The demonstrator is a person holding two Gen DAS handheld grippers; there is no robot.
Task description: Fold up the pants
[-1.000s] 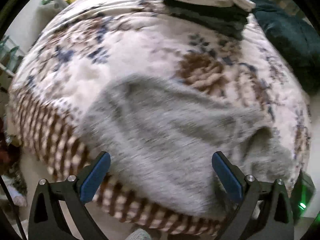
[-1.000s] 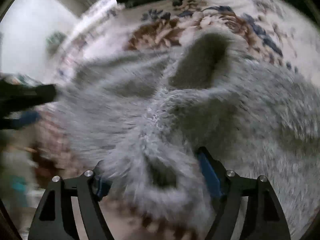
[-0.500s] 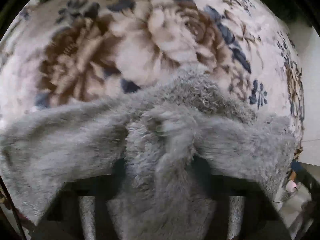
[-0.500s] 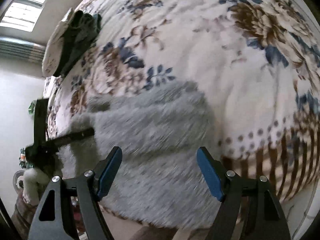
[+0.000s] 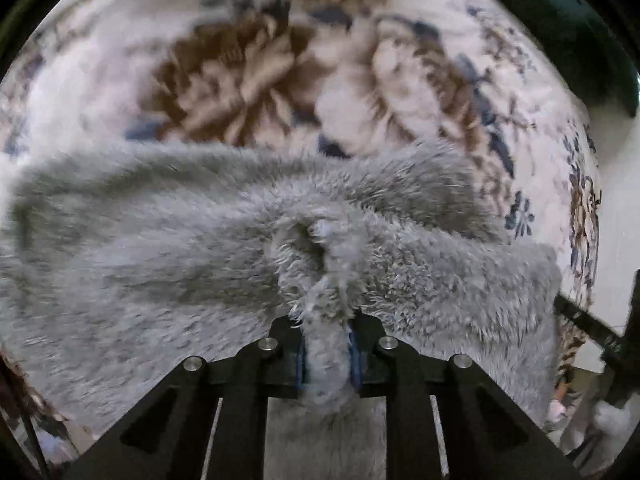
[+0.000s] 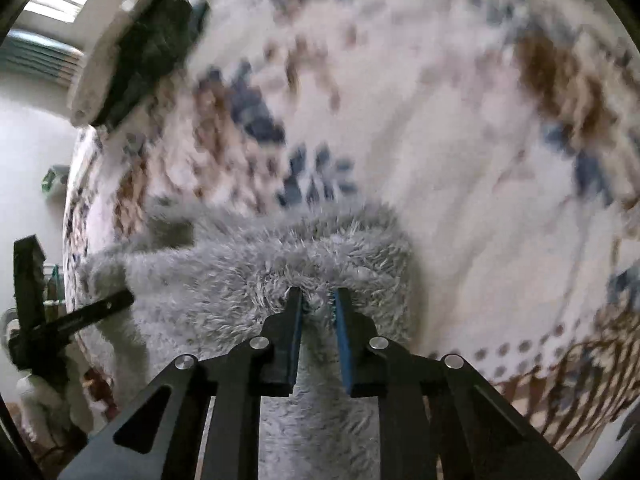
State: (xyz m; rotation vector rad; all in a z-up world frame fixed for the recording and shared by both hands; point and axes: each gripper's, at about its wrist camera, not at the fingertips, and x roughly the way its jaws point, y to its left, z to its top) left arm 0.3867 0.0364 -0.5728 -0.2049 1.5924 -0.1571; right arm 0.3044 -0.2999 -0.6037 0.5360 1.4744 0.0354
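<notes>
The fluffy grey plush pants (image 5: 168,248) lie spread on a cream fleece blanket printed with brown and blue flowers (image 5: 248,72), reaching from the left edge of the left wrist view across to the right. The left gripper (image 5: 327,354), a black two-finger tool with blue pads, points steeply down; its jaws are closing, narrow, with a bunched ridge of the grey pile squeezed between the pads. At the far right of that view the other tool's black frame shows beside the blanket's edge.

In the right wrist view a black bar of the left tool sits at the far left, against the cloth's left end. A folded dark and white pile of clothes (image 6: 136,52) rests at the upper left, well apart from the pants (image 6: 240,280). The right gripper (image 6: 318,320) is centred low, its jaws closing to a narrow gap with grey fur pinched between them, blanket (image 6: 460,160) beyond
</notes>
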